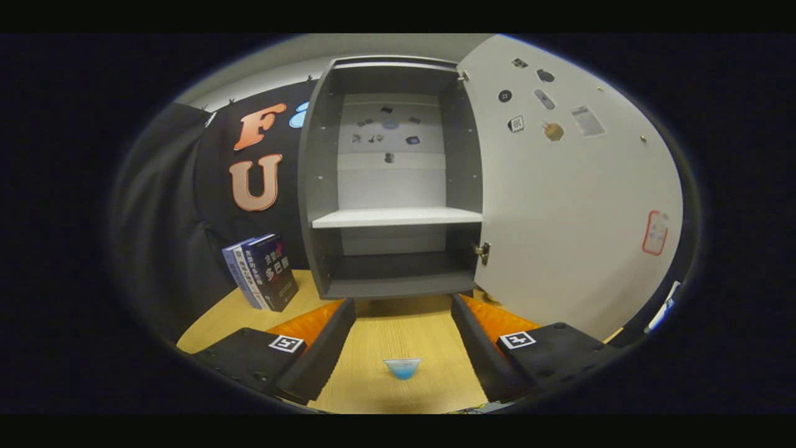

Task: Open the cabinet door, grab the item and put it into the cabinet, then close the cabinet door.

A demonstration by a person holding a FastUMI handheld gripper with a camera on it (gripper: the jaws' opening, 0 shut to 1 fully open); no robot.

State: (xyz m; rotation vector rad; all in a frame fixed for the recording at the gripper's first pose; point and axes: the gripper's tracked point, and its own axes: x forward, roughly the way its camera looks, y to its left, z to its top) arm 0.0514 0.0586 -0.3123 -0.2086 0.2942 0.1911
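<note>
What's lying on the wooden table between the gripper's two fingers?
In the gripper view, a small blue cup-like item sits on the light wooden table between the open gripper fingers, short of the grey open cabinet.

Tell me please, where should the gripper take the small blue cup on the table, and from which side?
Probably by its side walls just under the rim, coming straight down and forward. The small blue cup stands upright on the wooden table, between the fingers of the open gripper, and narrows toward its base.
</note>
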